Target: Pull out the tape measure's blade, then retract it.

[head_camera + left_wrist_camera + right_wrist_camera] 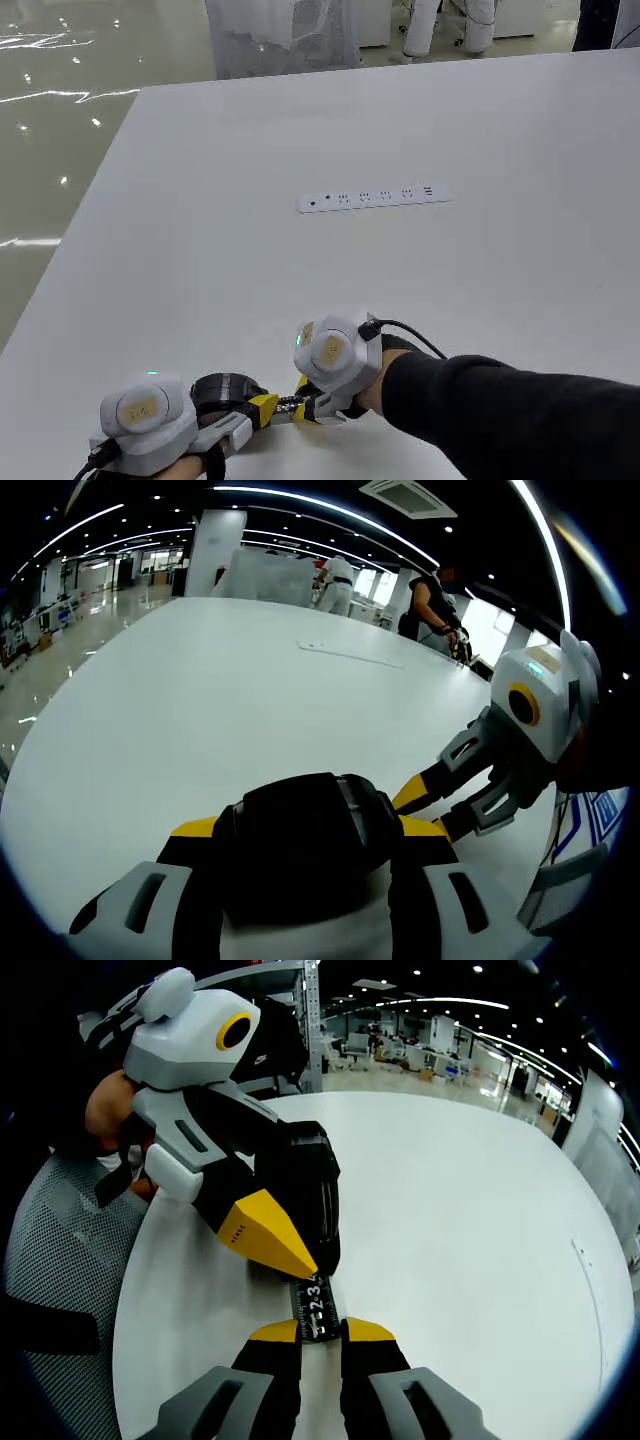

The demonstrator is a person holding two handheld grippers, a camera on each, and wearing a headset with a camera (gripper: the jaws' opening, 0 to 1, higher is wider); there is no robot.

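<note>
A black tape measure case (222,391) sits on the white table (330,130) near its front edge, with my left gripper (262,407) shut around it. In the left gripper view the case (305,850) fills the space between the yellow-tipped jaws. A short length of blade (317,1305) with black numbers sticks out of the case (305,1195). My right gripper (322,1332) is shut on the blade's end. In the head view the right gripper (302,403) is close to the case, and the blade (287,404) between them is only a few centimetres long.
A white power strip (374,197) lies flat in the middle of the table. The table's left edge drops to a glossy floor (50,120). A dark sleeve (510,415) reaches in from the right. People stand beyond the far end of the table (425,600).
</note>
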